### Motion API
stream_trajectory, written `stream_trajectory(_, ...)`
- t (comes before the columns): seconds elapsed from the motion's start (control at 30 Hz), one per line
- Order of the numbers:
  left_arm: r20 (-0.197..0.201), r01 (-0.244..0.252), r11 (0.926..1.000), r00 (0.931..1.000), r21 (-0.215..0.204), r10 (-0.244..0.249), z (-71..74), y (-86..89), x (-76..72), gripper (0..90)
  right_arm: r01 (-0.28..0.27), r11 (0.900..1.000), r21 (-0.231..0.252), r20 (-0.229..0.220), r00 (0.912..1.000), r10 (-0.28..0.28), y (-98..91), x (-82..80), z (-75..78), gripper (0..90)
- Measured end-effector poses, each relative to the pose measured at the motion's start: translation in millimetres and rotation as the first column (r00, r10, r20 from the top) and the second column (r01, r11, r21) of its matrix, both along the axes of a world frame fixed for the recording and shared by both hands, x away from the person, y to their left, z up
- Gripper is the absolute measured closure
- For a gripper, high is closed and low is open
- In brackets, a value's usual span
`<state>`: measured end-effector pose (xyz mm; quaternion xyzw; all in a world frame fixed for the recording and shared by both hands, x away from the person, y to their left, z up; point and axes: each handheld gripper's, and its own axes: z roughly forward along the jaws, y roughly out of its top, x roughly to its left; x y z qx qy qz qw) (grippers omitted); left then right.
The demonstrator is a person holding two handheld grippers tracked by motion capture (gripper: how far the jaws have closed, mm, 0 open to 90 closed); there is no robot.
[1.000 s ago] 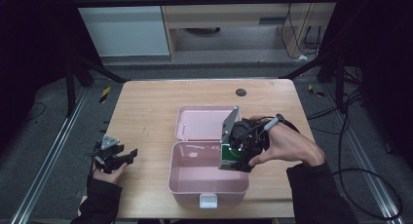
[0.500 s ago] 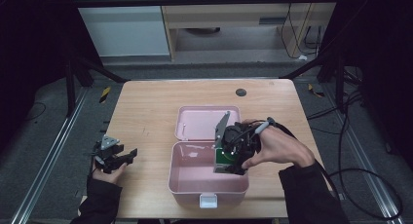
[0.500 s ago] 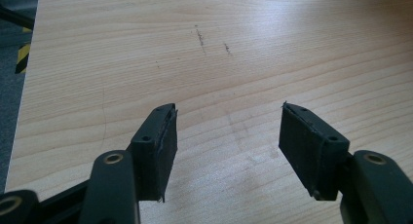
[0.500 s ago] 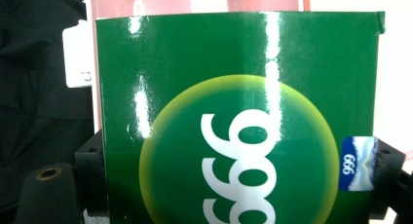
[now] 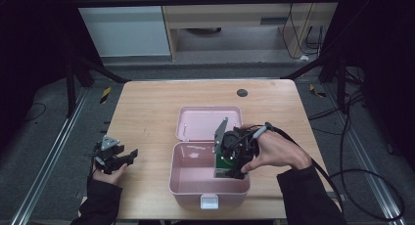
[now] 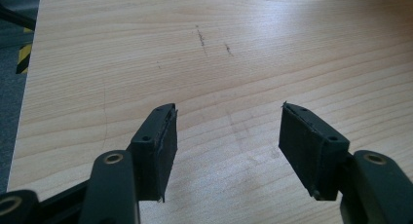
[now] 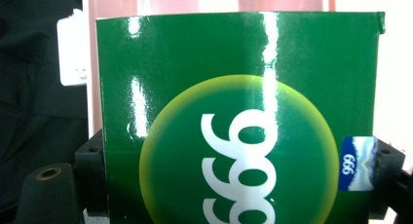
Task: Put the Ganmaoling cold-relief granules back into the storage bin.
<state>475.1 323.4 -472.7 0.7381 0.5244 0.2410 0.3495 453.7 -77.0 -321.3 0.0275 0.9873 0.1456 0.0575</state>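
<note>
A glossy green carton (image 7: 238, 87) with a yellow disc and white numerals sits between the jaws of my right gripper (image 7: 238, 170), which is shut on its sides. In the high view the right gripper (image 5: 226, 170) points down into the open pink case (image 5: 182, 186), with the green carton (image 5: 222, 159) by the case's right wall. Whether the carton touches the bottom I cannot tell. My left gripper (image 5: 128, 155) rests at the table's left edge. Its jaws stand wide apart, and the left gripper (image 6: 226, 141) has only bare wood between them.
The case's lid (image 5: 200, 122) lies flat behind it and a white latch (image 5: 211, 201) sits on its front. A small dark round disc (image 5: 242, 93) is set in the wooden table (image 5: 147, 112) near its far edge. Metal rails and cables run along the floor beside the table.
My right gripper has moved left and down with the green carton, deeper into the pink case. The left gripper has stayed where it was.
</note>
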Motion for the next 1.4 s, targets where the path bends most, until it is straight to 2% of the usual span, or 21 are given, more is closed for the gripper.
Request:
stream_trajectory(0.23, -0.001, 0.0, 1.0, 1.0, -0.001, 0.0, -0.1, 0.2, 0.0, 38.4, -0.022, 0.9997, -0.009, -0.009, 0.9997, 0.022, 5.4, -0.6, -7.2, 15.8)
stream_trajectory(0.4, -0.001, -0.001, 1.0, 1.0, -0.001, 0.001, -0.1, 0.5, -0.1, 38.4, -0.033, 0.9994, -0.012, 0.0, 0.9994, 0.033, 6.9, -0.5, -11.5, 15.8)
stream_trajectory(0.43, -0.001, 0.0, 1.0, 1.0, 0.0, 0.0, -0.1, 0.3, -0.1, 38.4, -0.029, 0.9996, 0.003, -0.016, 0.9994, 0.029, 6.8, 0.0, -14.8, 15.8)
stream_trajectory(0.53, 0.0, 0.0, 1.0, 1.0, 0.0, 0.0, 0.0, 0.2, -0.1, 38.4, -0.03, 0.9996, 0.002, -0.025, 0.9992, 0.03, 6.3, 0.3, -18.8, 15.8)
stream_trajectory(0.67, -0.002, 0.001, 1.0, 1.0, 0.002, -0.001, -0.2, 0.2, 0.2, 38.4, -0.034, 0.9993, -0.019, -0.028, 0.999, 0.033, 5.9, 0.4, -26.0, 15.7)
stream_trajectory(0.83, 0.0, 0.0, 1.0, 1.0, 0.002, 0.0, 0.2, 0.6, -0.2, 38.4, -0.041, 0.999, -0.016, -0.035, 0.9986, 0.041, 9.1, 0.5, -29.7, 15.7)
stream_trajectory(1.03, 0.001, 0.0, 1.0, 1.0, 0.002, 0.0, 0.5, 0.8, -0.4, 38.4, -0.057, 0.9978, -0.035, -0.029, 0.998, 0.056, 11.8, 1.1, -37.6, 15.8)
stream_trajectory(1.2, 0.001, -0.001, 1.0, 1.0, 0.002, 0.001, 0.3, 1.0, -0.2, 38.4, -0.042, 0.9991, -0.007, -0.05, 0.9979, 0.042, 7.5, 2.8, -42.8, 15.8)
stream_trajectory(1.3, 0.0, -0.002, 1.0, 1.0, 0.001, 0.002, 0.0, 0.4, 0.0, 38.4, -0.047, 0.9982, -0.036, -0.04, 0.9982, 0.046, 6.2, 2.8, -46.2, 15.8)
stream_trajectory(1.4, 0.002, -0.001, 1.0, 1.0, 0.003, 0.001, 0.5, 0.8, -0.3, 38.4, -0.052, 0.9983, -0.024, -0.044, 0.9977, 0.051, 5.8, 3.7, -48.4, 15.8)
